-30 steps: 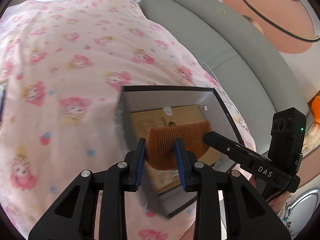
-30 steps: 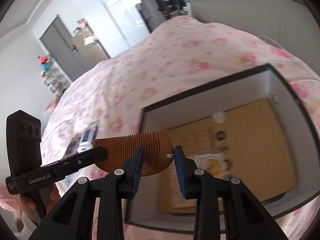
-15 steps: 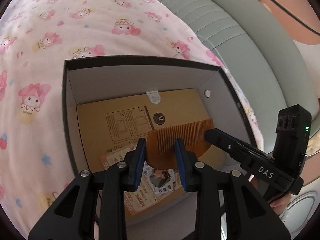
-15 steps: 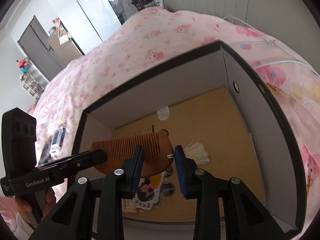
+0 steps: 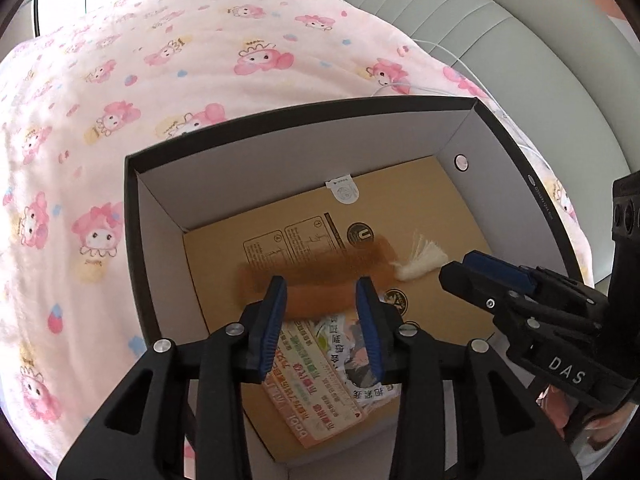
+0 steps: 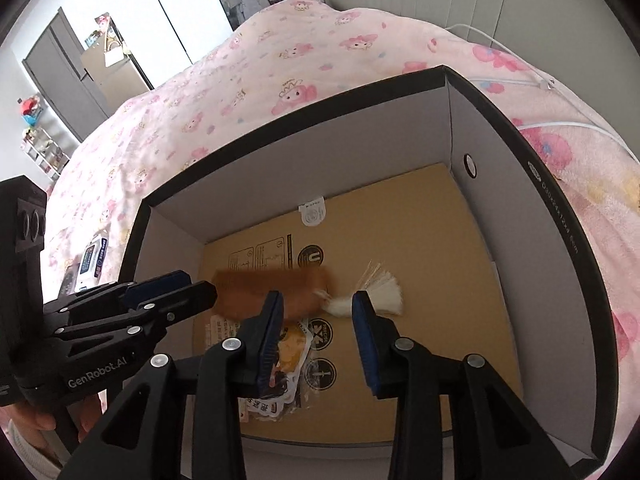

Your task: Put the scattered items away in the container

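Two grippers hang over an open black box (image 5: 132,240) with pale inner walls, which sits on a pink cartoon-print bedcover (image 5: 120,80).

From the left wrist, the left gripper (image 5: 322,300) has its blue-padded fingers (image 5: 274,320) spread apart, gripping nothing. Between and just beyond them a brown wooden comb (image 5: 316,272) shows as a motion-blurred streak inside the box, free of both pads. A white tassel (image 5: 420,260) trails from the comb's right end. Under the comb lies a flat brown cardboard sheet (image 5: 432,208) printed with diagrams, and nearer the camera a couple of colourful printed packets (image 5: 320,380) rest on it. The right gripper (image 5: 460,270) reaches in from the right edge, a "DAS" label on its body; its jaws look parted, with nothing between them. A padded grey-green headboard (image 5: 500,32) curves behind the bed.

From the right wrist, the right gripper (image 6: 318,308) likewise stands wide open and empty. The comb (image 6: 272,292) blurs across the box interior just ahead of its left finger, the tassel (image 6: 380,292) lying between the fingertips' line on the cardboard (image 6: 440,260). A printed packet (image 6: 288,352) lies near the front of the box. The left gripper (image 6: 200,286) enters from the left, marked "GenRobot.AI", jaws apart. Outside the box (image 6: 540,184), a small white pack (image 6: 92,260) lies on the bedcover (image 6: 280,80).
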